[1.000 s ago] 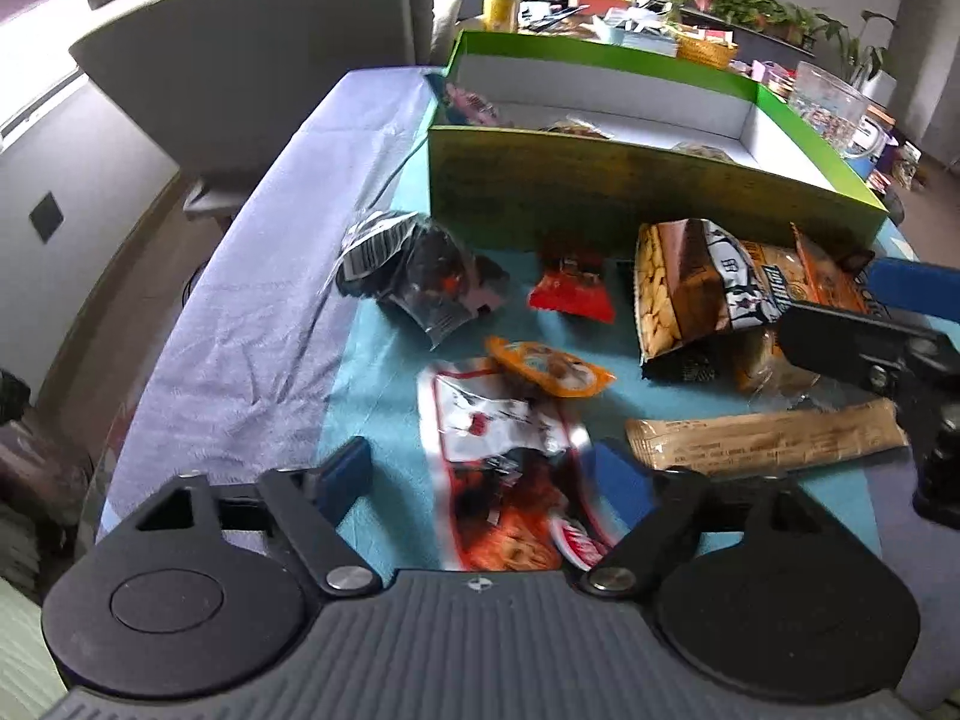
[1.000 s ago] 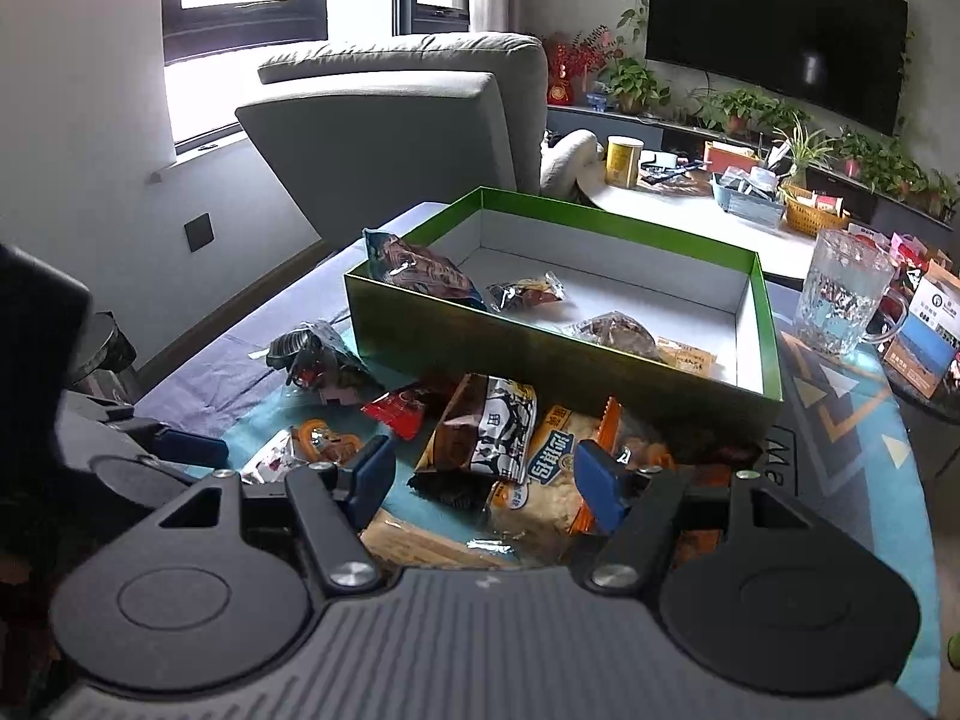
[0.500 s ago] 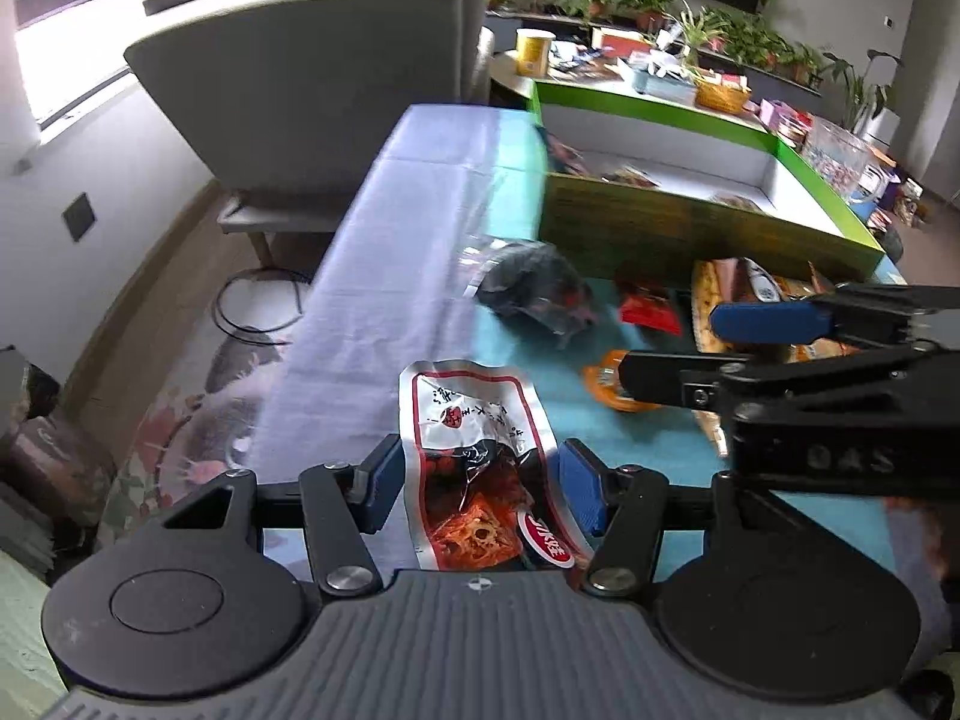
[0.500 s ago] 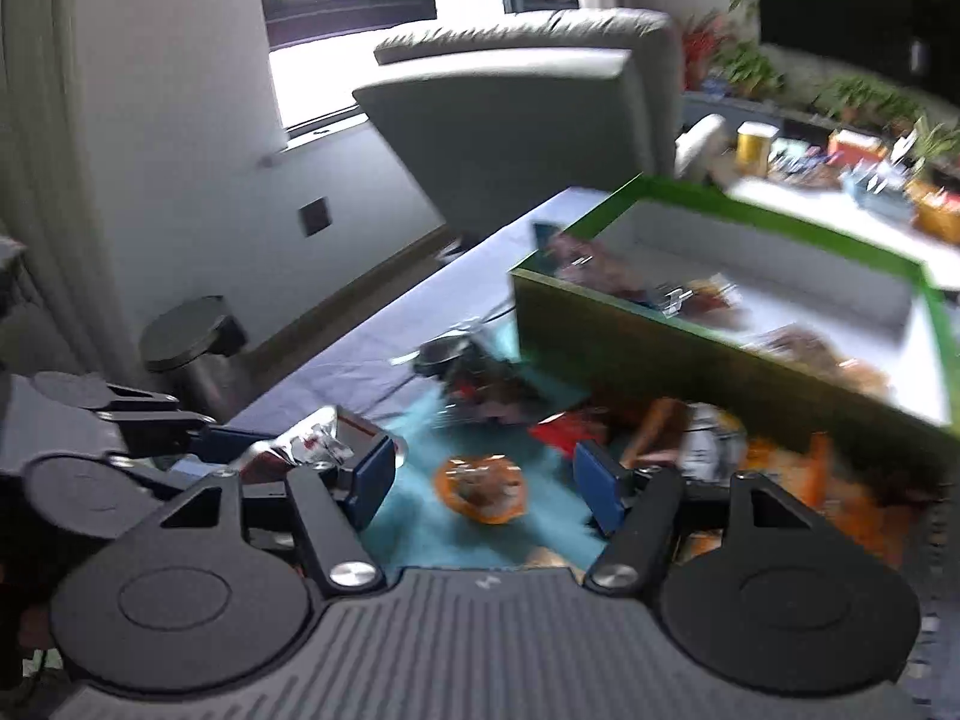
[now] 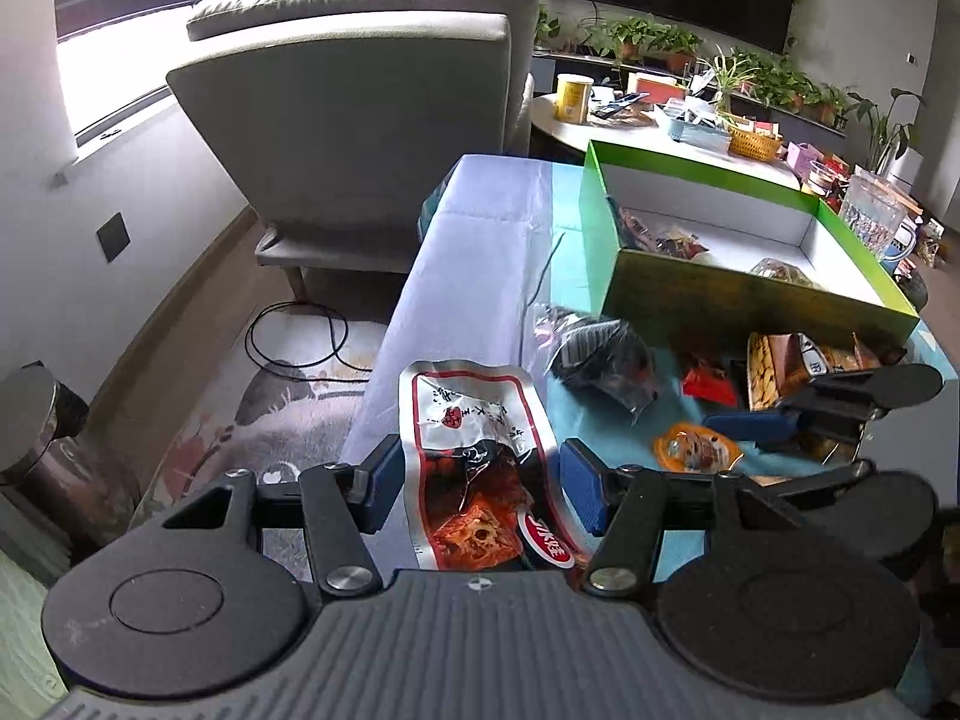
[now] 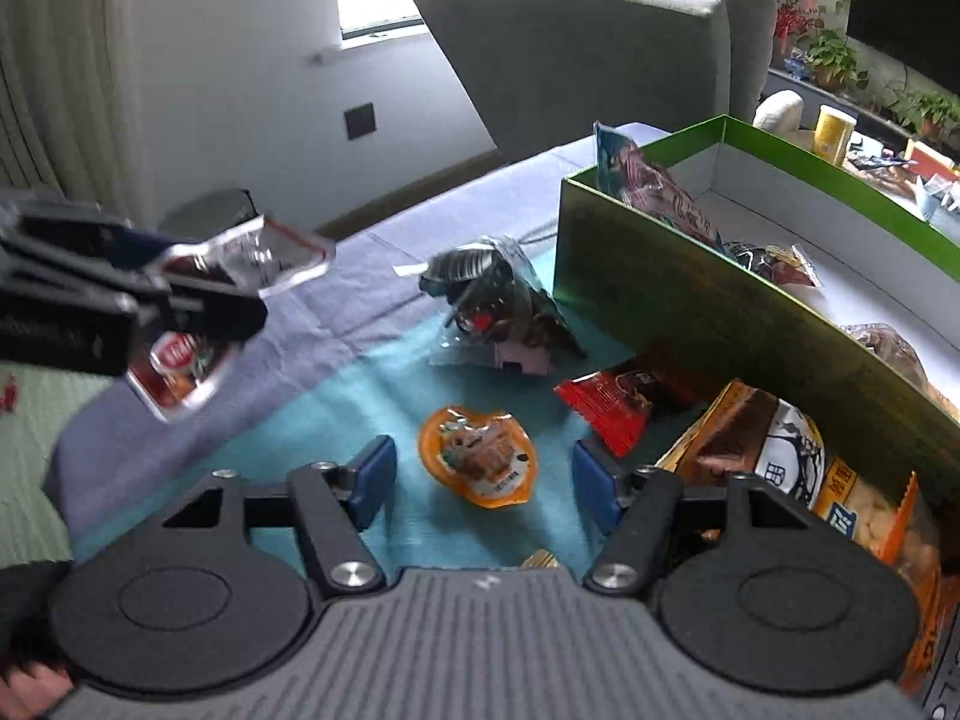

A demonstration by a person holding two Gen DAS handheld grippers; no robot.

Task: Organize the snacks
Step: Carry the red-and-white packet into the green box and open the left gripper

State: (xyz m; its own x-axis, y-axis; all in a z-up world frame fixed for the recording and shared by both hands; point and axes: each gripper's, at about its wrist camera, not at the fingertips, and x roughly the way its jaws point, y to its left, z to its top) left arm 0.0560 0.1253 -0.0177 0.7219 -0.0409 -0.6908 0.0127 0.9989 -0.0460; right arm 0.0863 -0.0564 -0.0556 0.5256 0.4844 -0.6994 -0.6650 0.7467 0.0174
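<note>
Between left tongs (image 5: 474, 489), gripped red-white packet (image 5: 474, 450), right tongs (image 6: 483, 477) wide over orange pouch (image 6: 477, 456).

Red-bordered silver pouch (image 5: 474, 450) with a dark orange food print; blue pads (image 5: 579, 495) on black gripper arms; orange round packet (image 6: 477, 456) on teal cloth (image 6: 336, 420) — lilac-grey beyond; green box (image 5: 720, 294), white inside — red packet (image 6: 606, 408) beside it.

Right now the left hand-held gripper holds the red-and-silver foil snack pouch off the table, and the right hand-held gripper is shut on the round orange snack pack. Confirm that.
Not quite. The right hand-held gripper is open, with the round orange snack pack lying on the teal cloth between its fingers, as the right wrist view shows. The left hand-held gripper does hold the red-and-silver foil snack pouch off the table.
</note>
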